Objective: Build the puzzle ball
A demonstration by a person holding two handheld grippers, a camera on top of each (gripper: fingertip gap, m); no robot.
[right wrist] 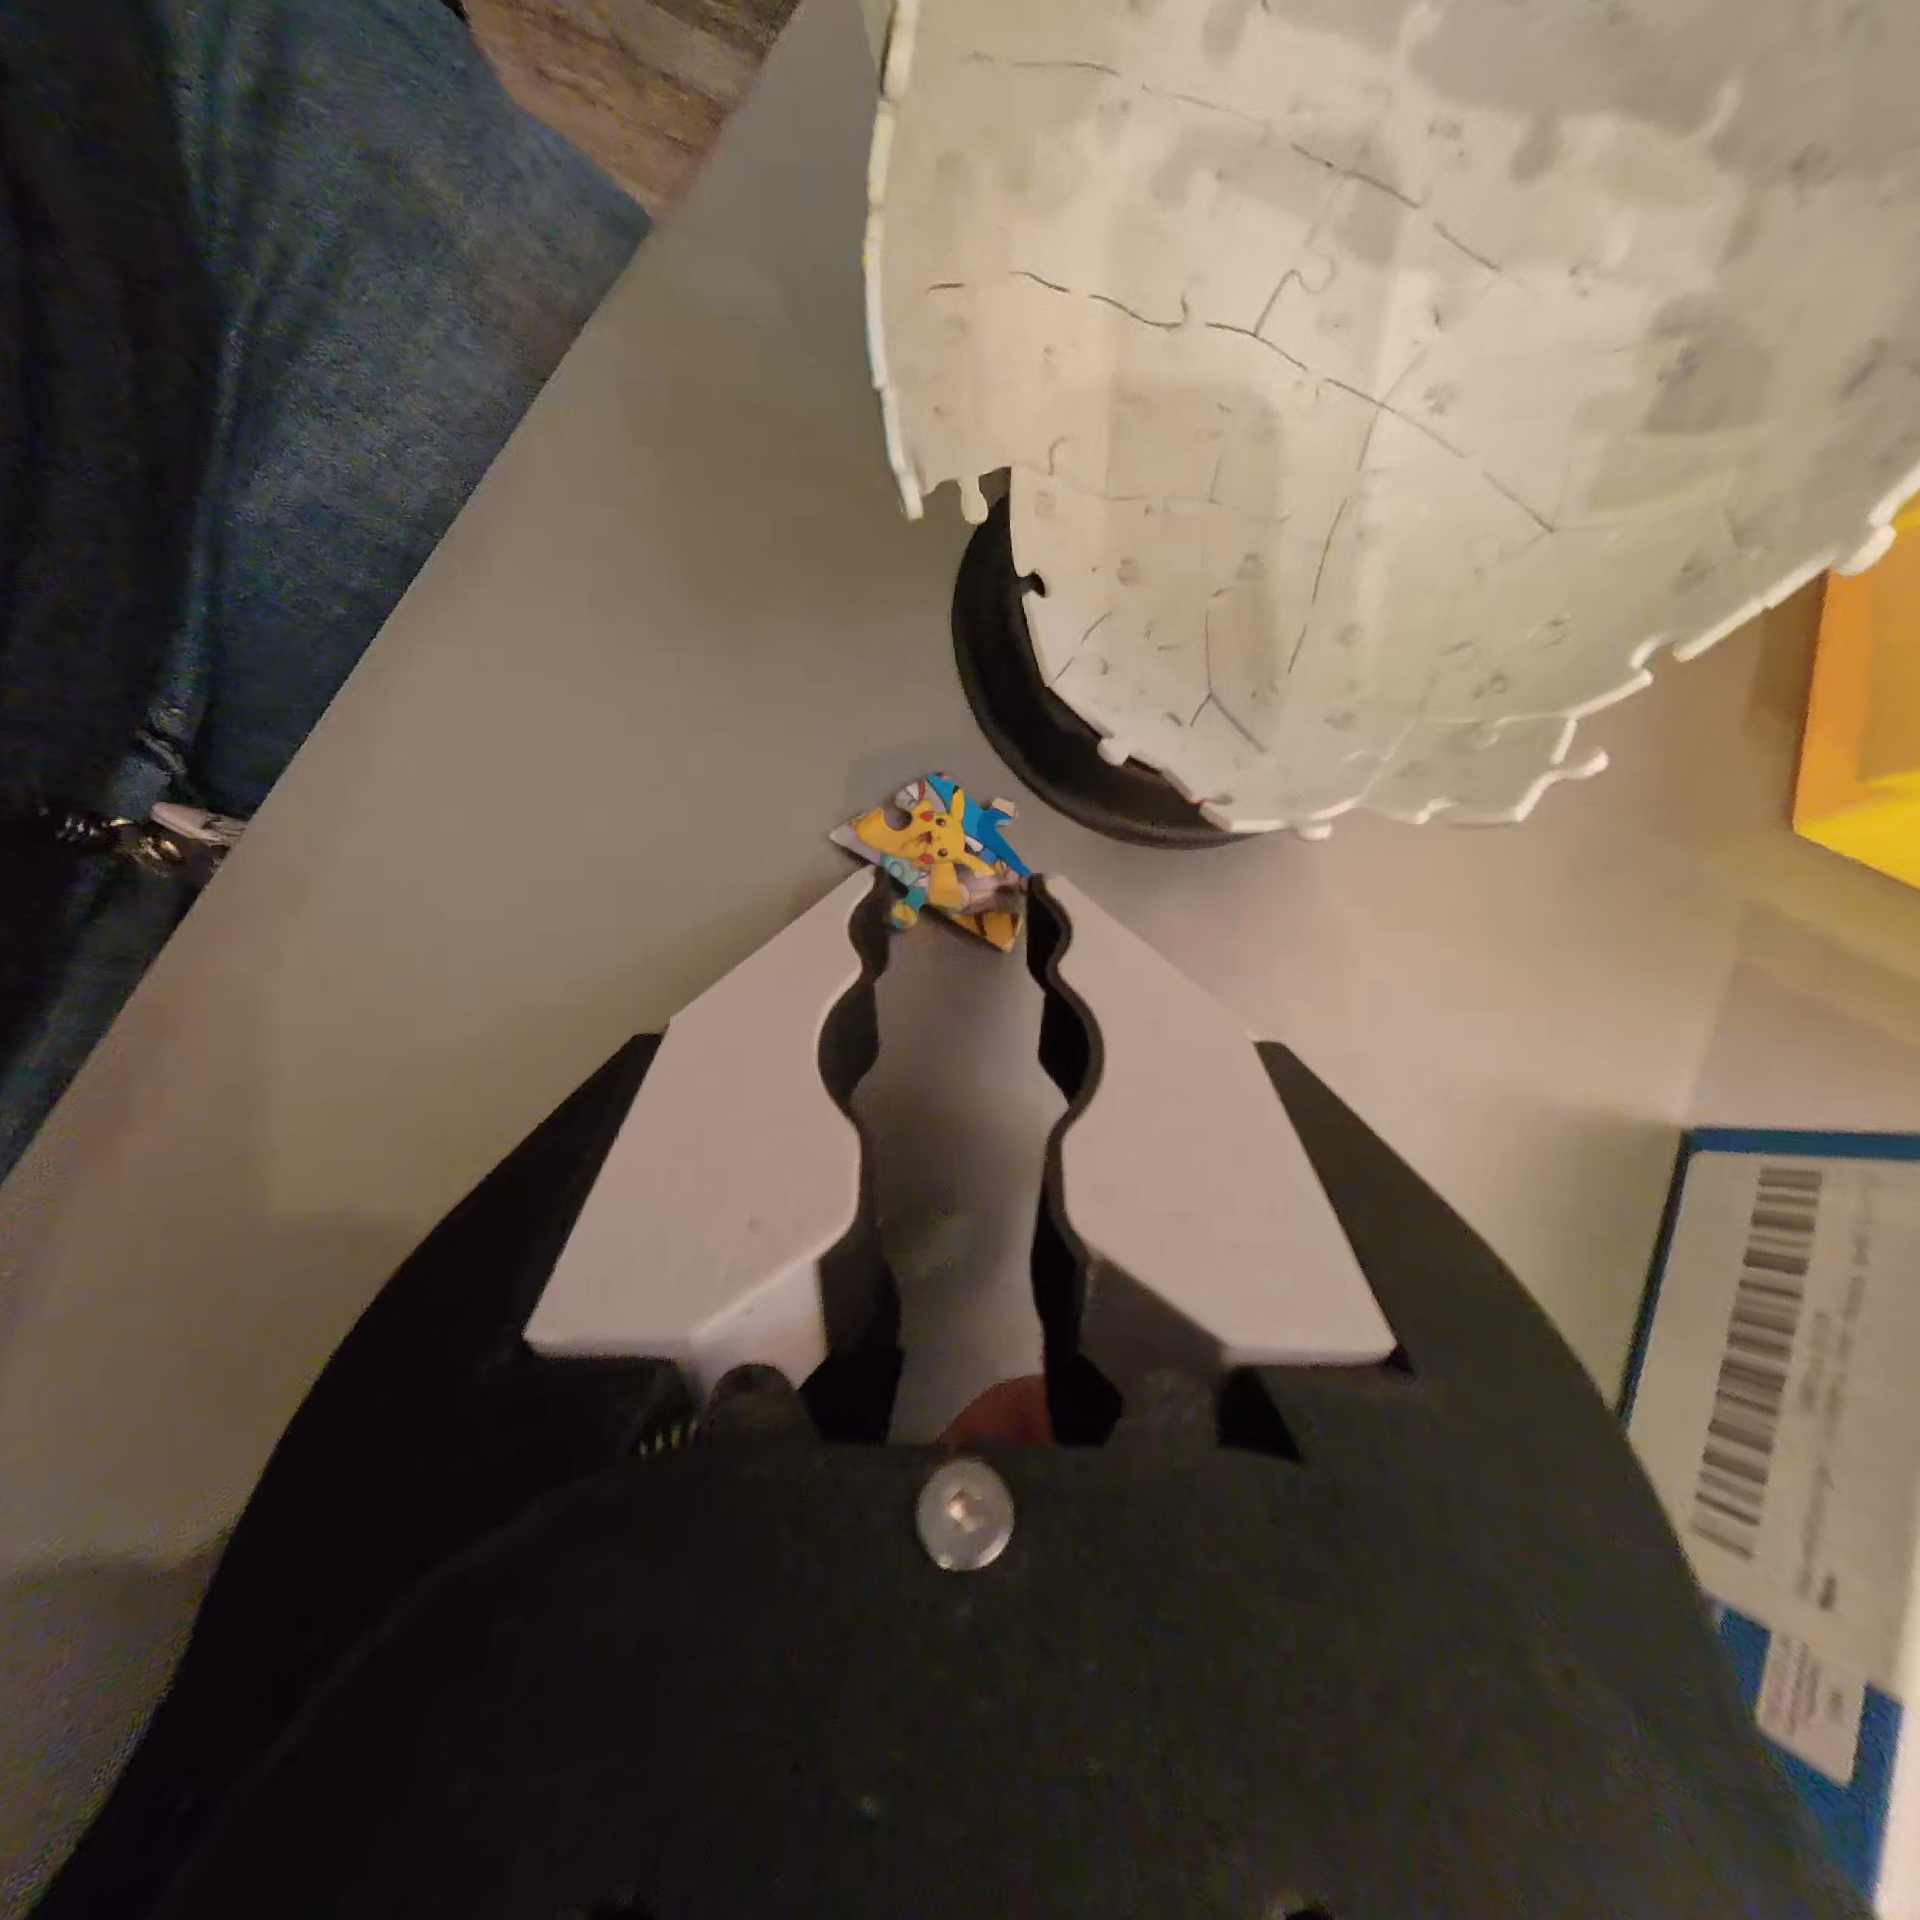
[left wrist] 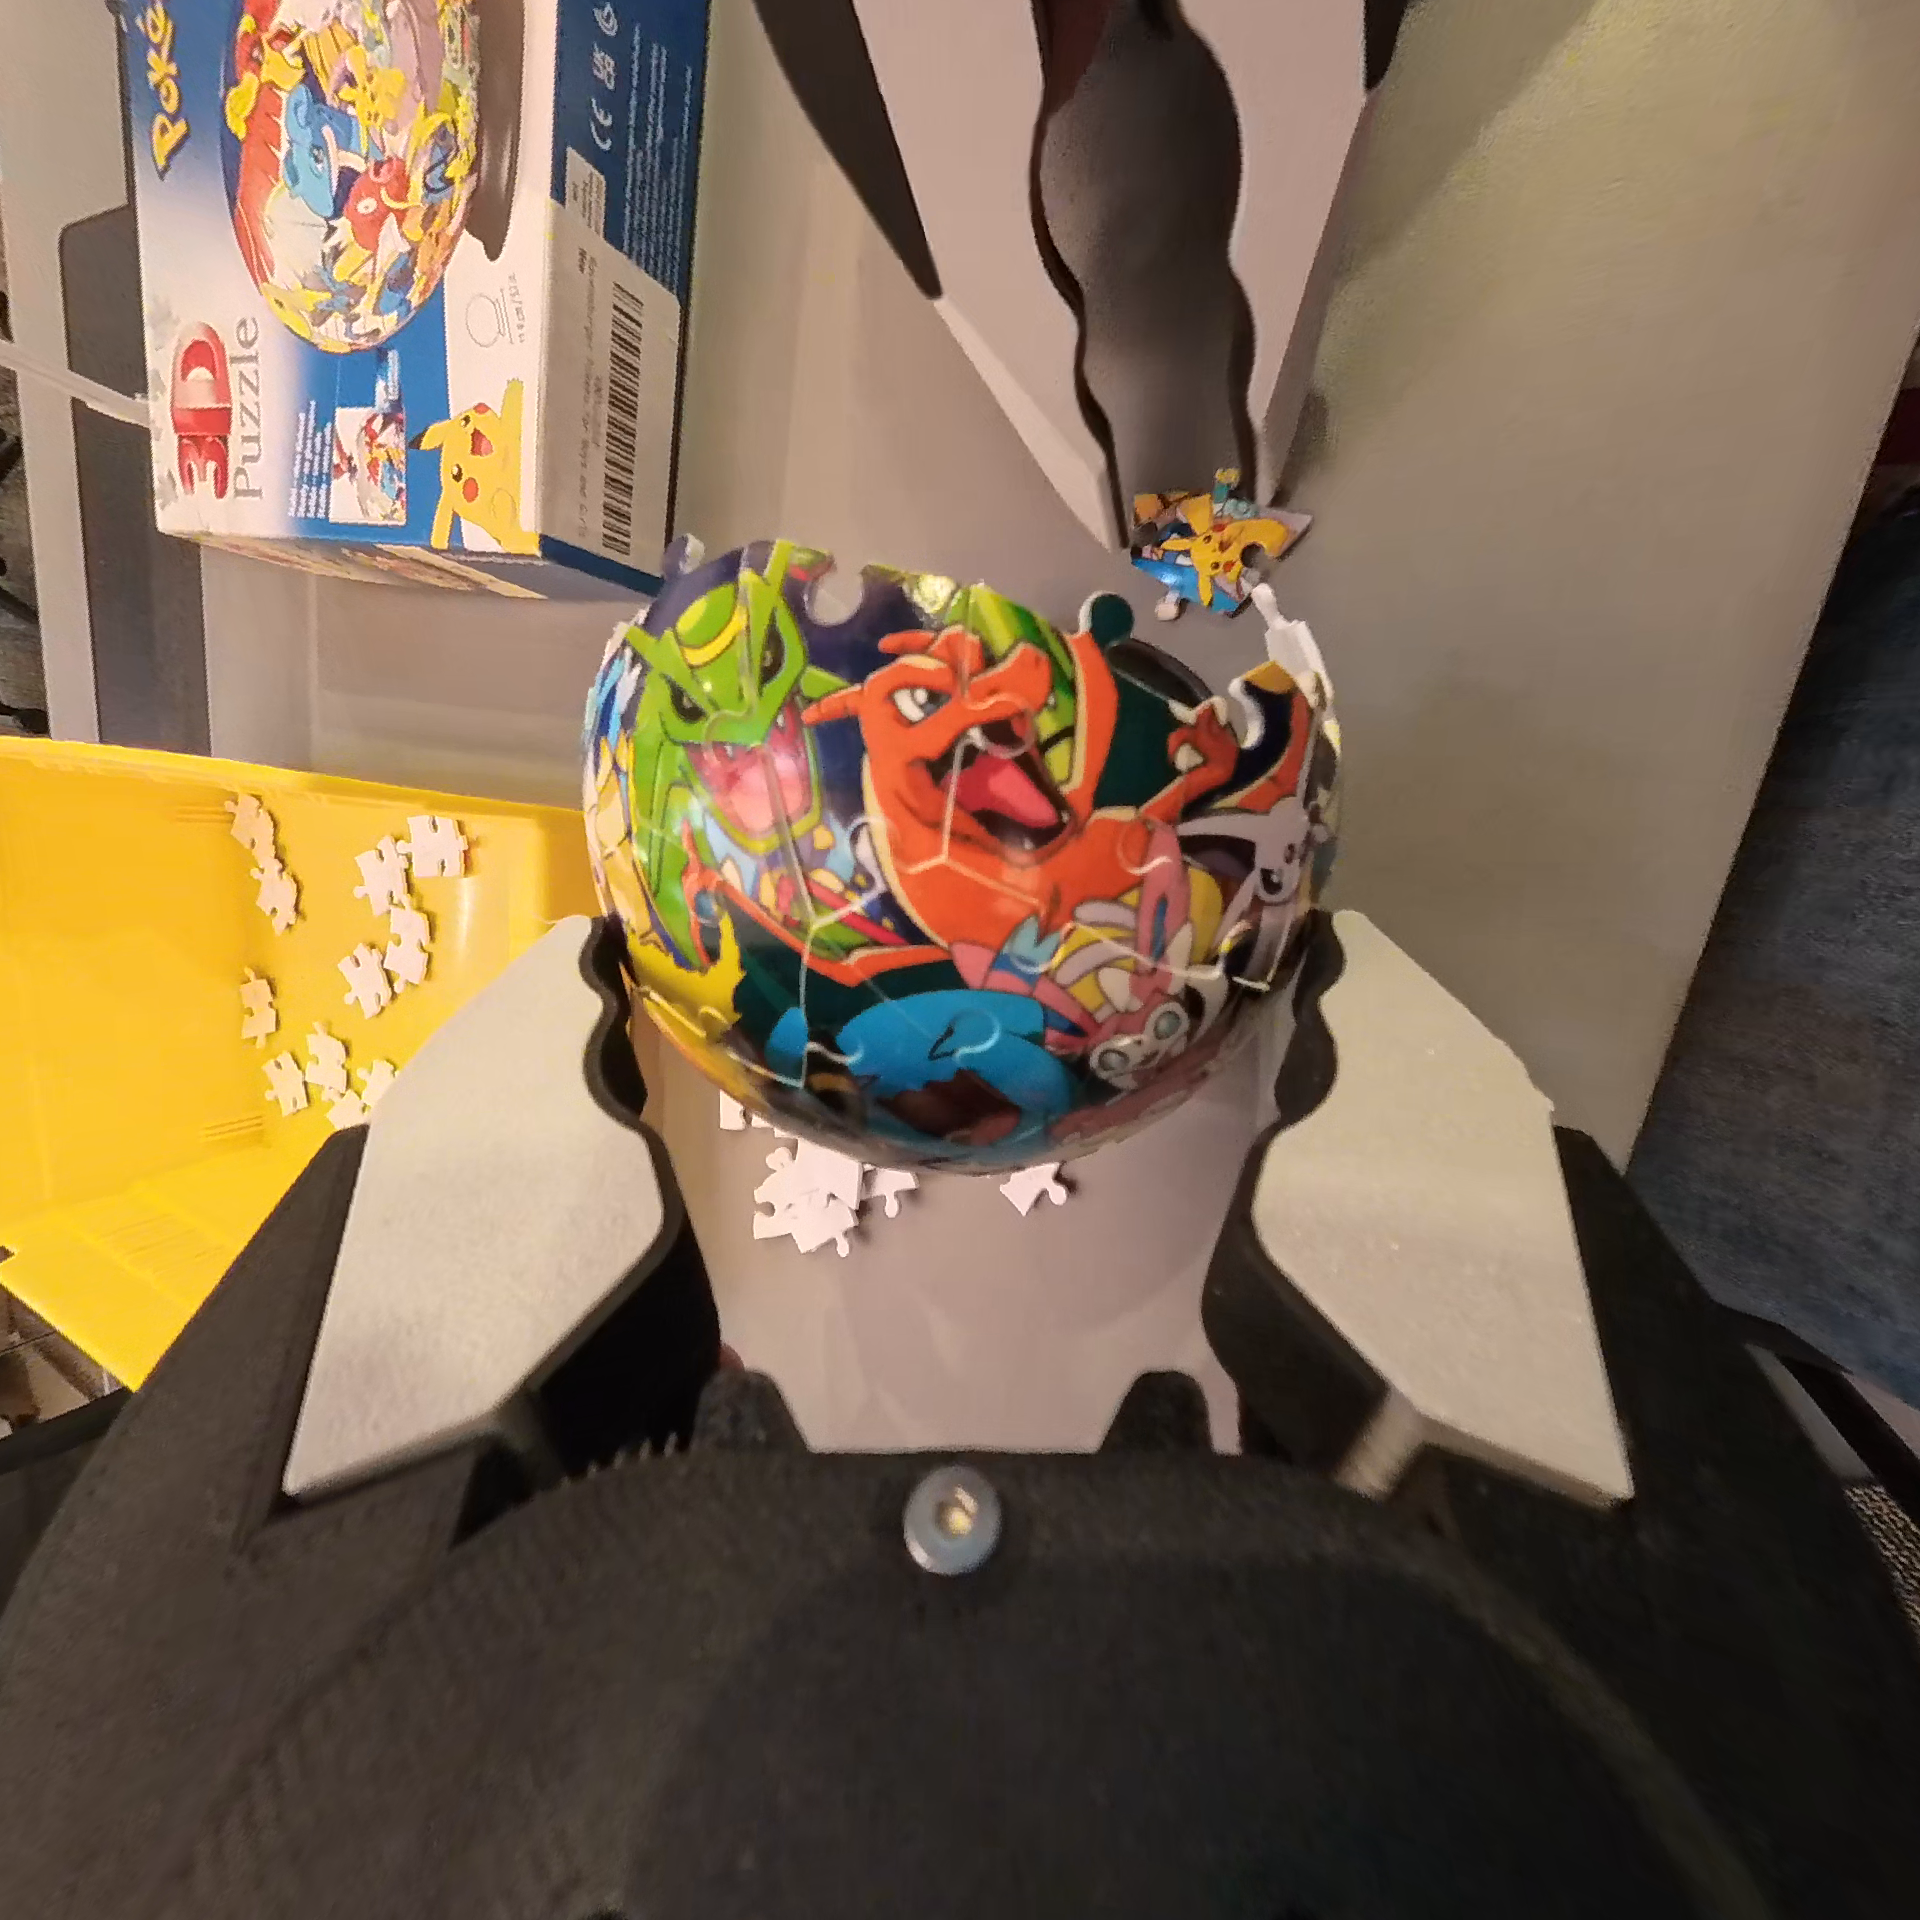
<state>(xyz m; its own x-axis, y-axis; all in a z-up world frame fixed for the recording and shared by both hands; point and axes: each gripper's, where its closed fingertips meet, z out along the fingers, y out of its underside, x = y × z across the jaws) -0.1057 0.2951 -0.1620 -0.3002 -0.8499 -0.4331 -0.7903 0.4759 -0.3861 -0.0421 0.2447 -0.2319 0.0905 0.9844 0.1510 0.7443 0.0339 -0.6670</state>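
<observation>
Your left gripper (left wrist: 961,977) clamps half-built puzzle ball (left wrist: 961,852); your right gripper (right wrist: 951,883) pinches small colourful puzzle piece (right wrist: 940,847) at fingertips, just beside ball's open rim

Black claw (right wrist: 951,899), white wavy-edged fingers (right wrist: 727,1143)

We hold our left gripper (left wrist: 961,997) spread wide, clamping something round, while our right gripper (right wrist: 951,899) pinches narrowly at its fingertips

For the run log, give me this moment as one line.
left claw: shut on puzzle ball | right claw: shut on loose piece | piece beside ball's open edge, not fitted
</observation>
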